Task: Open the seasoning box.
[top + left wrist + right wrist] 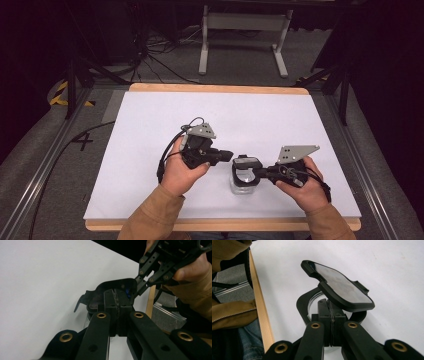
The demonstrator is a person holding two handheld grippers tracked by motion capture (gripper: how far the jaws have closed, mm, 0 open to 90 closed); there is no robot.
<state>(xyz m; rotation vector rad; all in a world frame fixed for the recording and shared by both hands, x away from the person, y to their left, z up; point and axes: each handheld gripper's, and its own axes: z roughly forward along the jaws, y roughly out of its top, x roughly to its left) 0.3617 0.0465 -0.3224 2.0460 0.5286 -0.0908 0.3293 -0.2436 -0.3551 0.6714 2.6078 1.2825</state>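
A small clear container (244, 183) with a black rim is seen standing on the white worktop (150, 125), near its front edge and between the two hands. A black hinged lid (247, 161) is raised above the rim; in the right gripper view the lid (342, 287) is tilted open over the black rim ring (303, 307), and a glossy panel is seen on its upper face. No brand, label or readable writing is seen on the container or lid.

The right gripper (257, 172) is held by the right hand (305, 185) and is brought in from the right at the container's rim; in the right gripper view its jaws are pressed together, with no gap between the pads, at the rim beneath the lid. Whether the rim is actually pinched cannot be told.

The left gripper (227, 155) is held by the left hand (182, 172), just left of the lid. In the left gripper view its jaws are likewise together, just in front of the lid (110, 293), with the right gripper (140, 287) seen beyond it.

A hand-drawn "4" (82, 141) is marked on the grey surface left of the worktop.
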